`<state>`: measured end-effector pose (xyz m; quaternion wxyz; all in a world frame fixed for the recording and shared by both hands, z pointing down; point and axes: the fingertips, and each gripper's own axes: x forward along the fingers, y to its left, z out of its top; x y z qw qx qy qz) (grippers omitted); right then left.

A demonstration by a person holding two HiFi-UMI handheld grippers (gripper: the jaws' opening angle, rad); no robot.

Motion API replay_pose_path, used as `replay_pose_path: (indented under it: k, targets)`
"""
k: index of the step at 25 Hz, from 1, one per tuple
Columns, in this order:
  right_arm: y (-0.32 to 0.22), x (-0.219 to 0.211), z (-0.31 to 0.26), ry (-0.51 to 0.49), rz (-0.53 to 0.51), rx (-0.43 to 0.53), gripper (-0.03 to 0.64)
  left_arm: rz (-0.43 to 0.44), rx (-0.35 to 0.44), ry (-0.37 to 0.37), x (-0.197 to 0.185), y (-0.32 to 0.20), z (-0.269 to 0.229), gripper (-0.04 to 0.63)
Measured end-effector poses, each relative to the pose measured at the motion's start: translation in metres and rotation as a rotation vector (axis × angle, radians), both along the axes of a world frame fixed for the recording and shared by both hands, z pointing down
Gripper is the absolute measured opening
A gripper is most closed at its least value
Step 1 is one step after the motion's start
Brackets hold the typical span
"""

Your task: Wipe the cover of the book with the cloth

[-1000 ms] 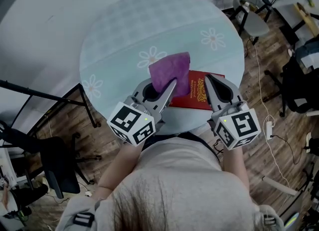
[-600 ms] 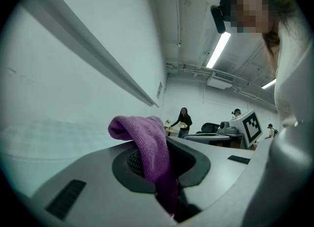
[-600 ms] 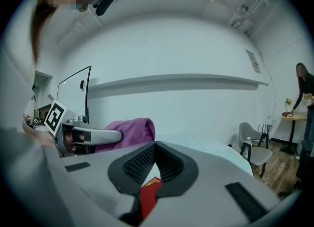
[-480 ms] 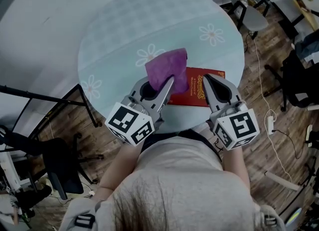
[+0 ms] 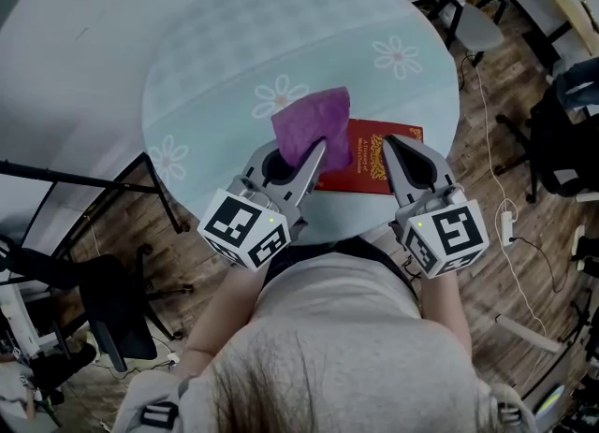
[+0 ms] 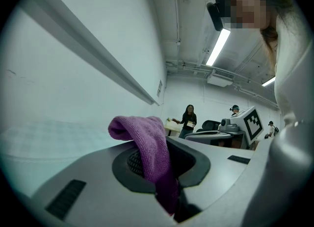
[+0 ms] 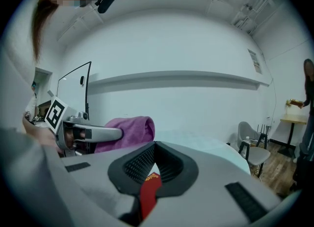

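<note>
**Left gripper** [image 5: 318,149]: The jaws are pressed together and pinch the purple cloth [image 5: 314,122]. In the left gripper view the cloth fills the slit between the jaws, rises out past the pads and folds over to the left of the tips. In the head view the free part of the cloth spreads forward from the jaw tips. It lies partly over the left end of the book [image 5: 360,174] and partly over the desk [image 5: 234,38] beyond it.

**Right gripper** [image 5: 386,144]: The jaws are closed, with the tips meeting. In the right gripper view a narrow strip of the book's red cover, with gold print at its upper end, shows in the slit behind the tips. The views do not settle whether that strip is clamped or only seen through the slit. In the head view the jaw tips sit over the right part of the cover, and the book's right end extends past them to the right.

**Book position:** The book lies flat on the round, pale desk, close to the near edge. It spans the gap between the two sets of jaws, with the left jaw tips at its left end.

**Relative position:** The two grippers are side by side and near each other. From the right jaws, the cloth shows just left of the tips, held in the left gripper.
</note>
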<state>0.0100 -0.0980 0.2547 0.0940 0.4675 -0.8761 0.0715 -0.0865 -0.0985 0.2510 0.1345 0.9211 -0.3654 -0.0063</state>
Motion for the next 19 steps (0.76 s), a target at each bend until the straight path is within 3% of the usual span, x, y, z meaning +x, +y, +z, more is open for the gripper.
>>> replay_pose_path:
  k: [19]
  targets:
    - [-0.0033, -0.0007, 0.0052, 0.015, -0.022, -0.012, 0.021, 0.006, -0.02, -0.005, 0.0003, -0.0044, 0.0062, 0.063]
